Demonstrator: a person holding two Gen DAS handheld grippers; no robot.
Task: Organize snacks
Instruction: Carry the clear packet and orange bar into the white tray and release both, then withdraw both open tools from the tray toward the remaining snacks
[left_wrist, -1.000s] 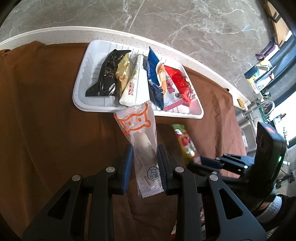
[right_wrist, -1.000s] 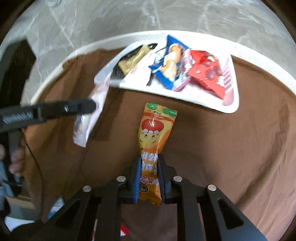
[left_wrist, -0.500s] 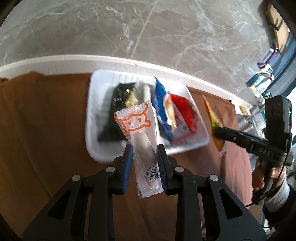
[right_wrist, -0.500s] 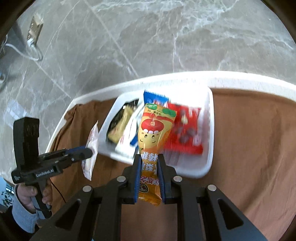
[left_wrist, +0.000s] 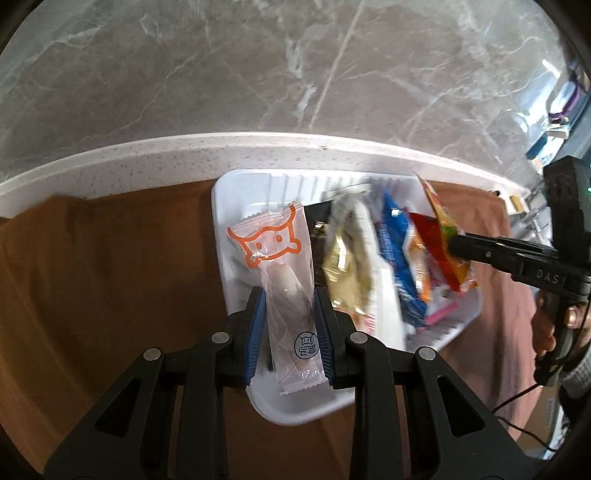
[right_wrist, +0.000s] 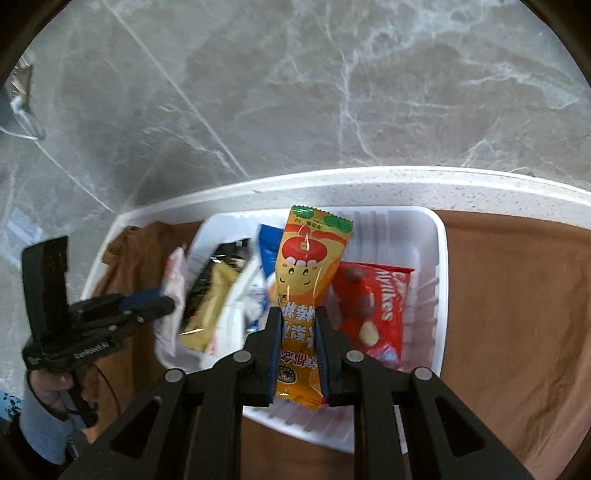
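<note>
My left gripper (left_wrist: 289, 317) is shut on a clear snack packet with an orange cat face (left_wrist: 280, 273), held above the left end of the white tray (left_wrist: 236, 192). My right gripper (right_wrist: 298, 332) is shut on an orange-yellow snack packet (right_wrist: 308, 266), held above the middle of the tray (right_wrist: 436, 236). Several snacks lie in the tray: a gold packet (left_wrist: 343, 269), a blue packet (left_wrist: 395, 236) and a red packet (right_wrist: 380, 306). Each gripper shows in the other's view: the right one (left_wrist: 454, 243) and the left one (right_wrist: 166, 304).
The tray sits on a brown cloth (left_wrist: 110, 277) near the white counter edge (left_wrist: 147, 158), under a grey marble wall (right_wrist: 295, 92). A hand holds each gripper handle at the view edges.
Both grippers have moved forward from above the brown cloth to above the tray, each carrying its packet. The orange-yellow packet was lifted off the cloth.
</note>
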